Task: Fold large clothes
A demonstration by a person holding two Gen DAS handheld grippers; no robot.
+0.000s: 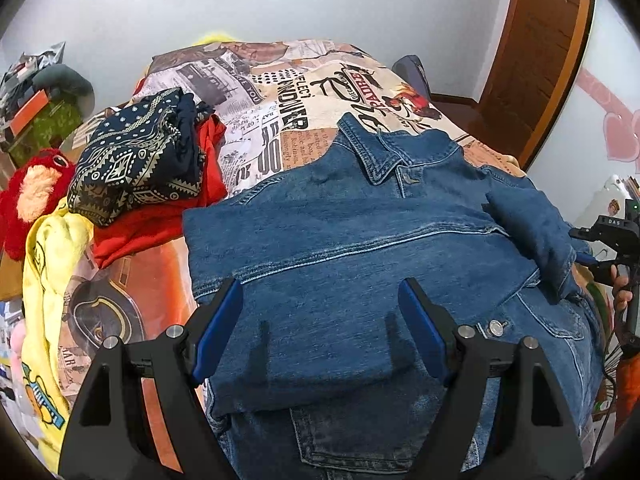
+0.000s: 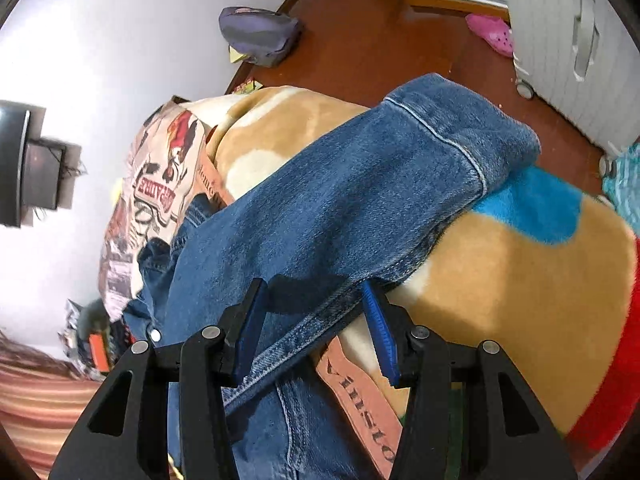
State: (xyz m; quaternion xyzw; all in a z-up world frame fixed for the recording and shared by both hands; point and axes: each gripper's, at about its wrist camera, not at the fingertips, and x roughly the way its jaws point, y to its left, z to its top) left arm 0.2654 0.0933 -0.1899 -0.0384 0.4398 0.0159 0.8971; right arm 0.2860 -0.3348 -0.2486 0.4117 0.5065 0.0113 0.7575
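Note:
A blue denim jacket [image 1: 360, 240] lies spread on the printed bedspread [image 1: 280, 92], collar at the far side. Its left part is folded across the body. My left gripper [image 1: 320, 286] hovers open just above the folded denim, with nothing between its fingers. The jacket's right sleeve [image 2: 360, 184] runs out over a tan blanket [image 2: 500, 280] to its cuff [image 2: 480, 120]. My right gripper [image 2: 314, 300] is open at the sleeve's near edge. A stitched denim seam passes between the pads [image 2: 252, 320], which do not press on it. A hand holds that right gripper [image 1: 612, 240] at the right edge of the left wrist view.
A pile of clothes sits left of the jacket: navy patterned cloth [image 1: 136, 160], a red garment [image 1: 160, 224], a yellow one [image 1: 52, 264], and a red plush toy [image 1: 28, 196]. Beyond the bed are a wooden floor [image 2: 380, 40], a purple bag [image 2: 260, 34] and a pink shoe [image 2: 492, 32].

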